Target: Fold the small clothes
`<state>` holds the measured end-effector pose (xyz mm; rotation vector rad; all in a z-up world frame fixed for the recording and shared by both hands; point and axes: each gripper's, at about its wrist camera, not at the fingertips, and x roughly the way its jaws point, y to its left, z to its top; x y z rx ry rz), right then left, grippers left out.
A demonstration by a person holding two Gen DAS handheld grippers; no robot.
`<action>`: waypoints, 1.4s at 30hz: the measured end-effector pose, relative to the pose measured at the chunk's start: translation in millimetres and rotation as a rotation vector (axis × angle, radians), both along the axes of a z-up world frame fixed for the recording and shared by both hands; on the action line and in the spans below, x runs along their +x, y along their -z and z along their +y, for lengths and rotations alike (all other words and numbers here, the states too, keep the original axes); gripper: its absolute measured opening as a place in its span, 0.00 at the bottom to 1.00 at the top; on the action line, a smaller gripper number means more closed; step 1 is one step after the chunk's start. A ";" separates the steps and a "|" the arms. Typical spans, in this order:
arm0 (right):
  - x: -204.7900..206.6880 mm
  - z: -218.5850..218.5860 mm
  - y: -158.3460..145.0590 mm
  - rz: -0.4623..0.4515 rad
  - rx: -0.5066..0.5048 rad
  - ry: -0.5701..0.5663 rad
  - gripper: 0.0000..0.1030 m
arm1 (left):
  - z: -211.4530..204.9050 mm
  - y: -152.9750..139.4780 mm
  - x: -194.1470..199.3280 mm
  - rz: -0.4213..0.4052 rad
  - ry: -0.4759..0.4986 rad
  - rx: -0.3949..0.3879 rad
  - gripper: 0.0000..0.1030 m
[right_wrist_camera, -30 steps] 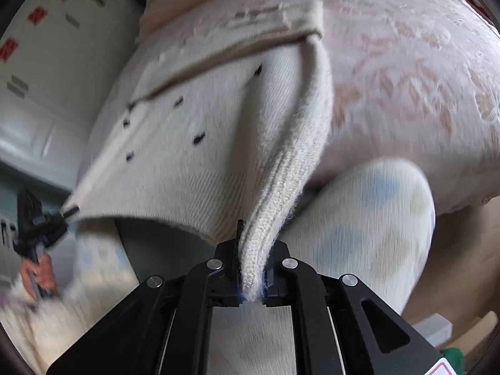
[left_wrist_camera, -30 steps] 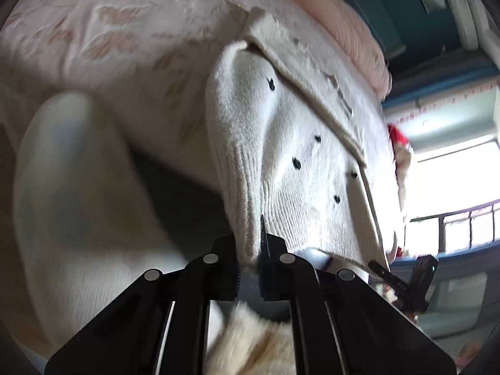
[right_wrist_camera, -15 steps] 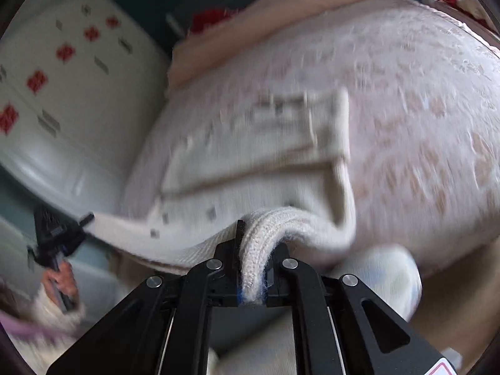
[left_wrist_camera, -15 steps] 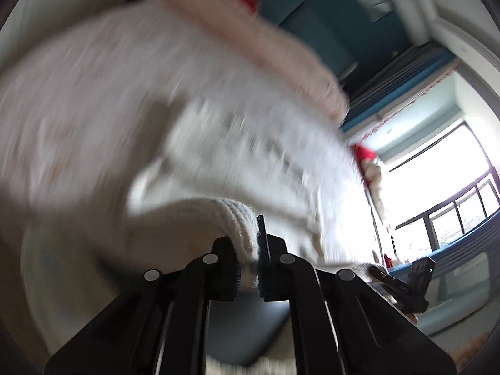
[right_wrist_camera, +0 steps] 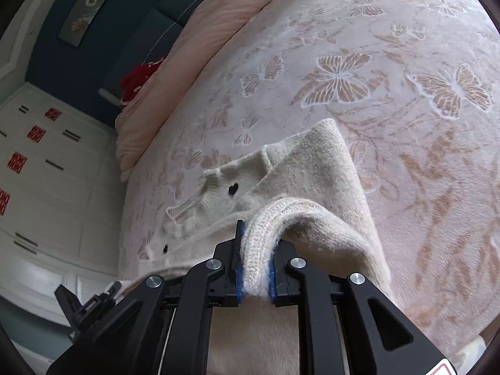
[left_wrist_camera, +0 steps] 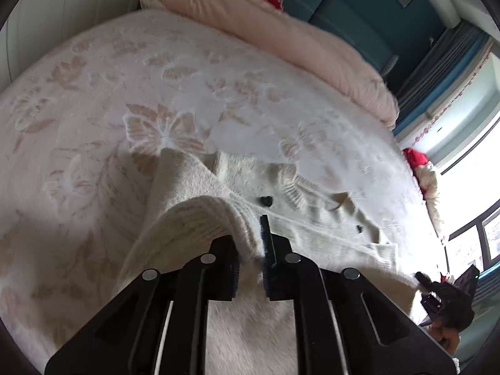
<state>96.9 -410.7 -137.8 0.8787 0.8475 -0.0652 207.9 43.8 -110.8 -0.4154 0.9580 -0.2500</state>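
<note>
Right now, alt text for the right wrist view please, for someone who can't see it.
The right gripper, jaws just easing open, has the ribbed hem of a cream knit sweater between its blue pads, the hem carried up over the garment's body on a pink butterfly-patterned bedspread. The other gripper shows at lower left, white wardrobe doors behind.

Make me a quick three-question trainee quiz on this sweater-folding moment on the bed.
1. True or false: the sweater is cream with small dark buttons.
2. What is between the fingers of the right claw? A) a pillow B) the sweater's ribbed edge C) nothing
3. Fill in: the bedspread carries a ______ pattern.

Key: 1 true; 2 B; 3 butterfly. The left claw also has a ribbed edge between its fingers; both claws' jaws have just been opening.
</note>
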 end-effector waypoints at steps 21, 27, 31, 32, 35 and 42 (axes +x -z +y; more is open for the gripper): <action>-38.2 4.8 -6.1 0.011 -0.332 -0.022 0.71 | 43.2 11.4 -26.9 0.015 -0.097 -0.026 0.86; 19.6 12.9 13.0 0.139 -0.423 -0.119 0.72 | 16.3 34.0 10.1 0.097 -0.011 0.079 0.66; 28.5 21.0 31.7 0.201 -0.423 -0.190 0.09 | 8.0 44.9 11.5 0.130 0.077 0.084 0.06; 24.1 23.3 30.0 0.193 -0.426 -0.181 0.08 | 10.0 40.3 6.0 0.099 0.073 0.085 0.06; -2.3 35.0 -4.8 0.057 -0.470 -0.163 0.07 | 22.7 14.3 -11.4 0.007 0.044 0.034 0.06; 12.5 9.7 -93.2 -0.167 -0.402 -0.068 0.07 | 27.6 -57.2 16.3 -0.126 0.004 -0.046 0.06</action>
